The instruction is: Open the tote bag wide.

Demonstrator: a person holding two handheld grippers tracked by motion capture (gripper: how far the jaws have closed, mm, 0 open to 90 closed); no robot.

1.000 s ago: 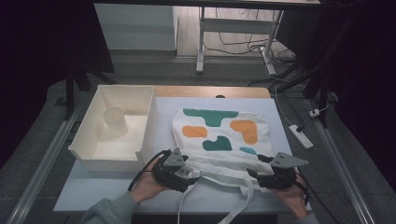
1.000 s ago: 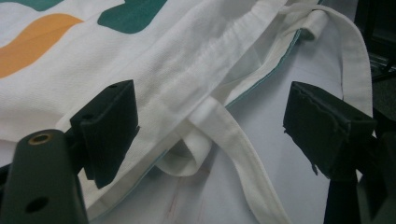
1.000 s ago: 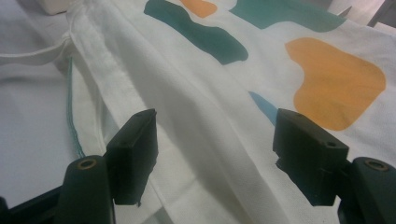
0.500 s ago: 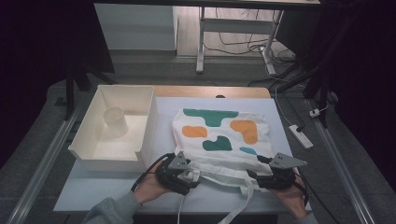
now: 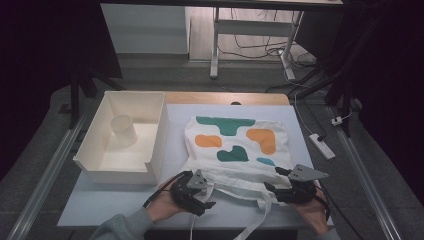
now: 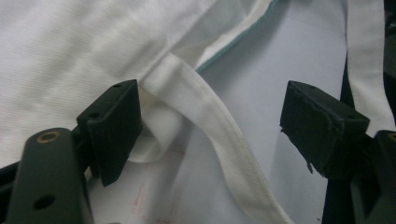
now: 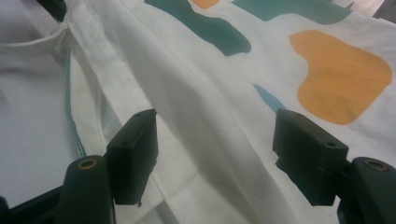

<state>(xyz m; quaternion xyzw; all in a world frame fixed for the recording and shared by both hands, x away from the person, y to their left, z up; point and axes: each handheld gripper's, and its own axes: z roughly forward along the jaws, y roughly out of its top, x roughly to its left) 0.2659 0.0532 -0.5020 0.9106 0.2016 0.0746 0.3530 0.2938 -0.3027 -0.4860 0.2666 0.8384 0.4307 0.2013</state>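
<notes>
A: A dim room with cables on the floor behind, and in the middle of the high view a pale table (image 5: pixel 125 210). What lies on it?

B: Largest first: a white bin (image 5: pixel 155 130) at left of centre with a small white cup (image 5: pixel 123 130) standing inside it. Right of it, apart from the bin, a cream tote bag (image 5: pixel 235 145) lies flat, printed with green and orange patches, its mouth toward the bottom of the frame and its straps (image 5: pixel 265 205) trailing over the near table edge.

A: And the tools?

B: Both sit at the bag's mouth, low in the frame. The left gripper (image 5: pixel 200 192) is at the lower left corner of the bag, the right gripper (image 5: pixel 280 185) at the lower right.

A: Holding anything?

B: No. In the left gripper view the jaws stand wide with one strap (image 6: pixel 219 135) running between them, the left jaw beside a fold of cloth, nothing pinched. In the right gripper view the jaws are also wide, the bag's cloth (image 7: pixel 210 140) lying between and below them, untouched by the pads.

A: So which step?

B: I judge it the approach to gripping the bag's opening at both corners. Next, each gripper likely needs to settle onto the hem and close on one layer only, not the strap.
</notes>
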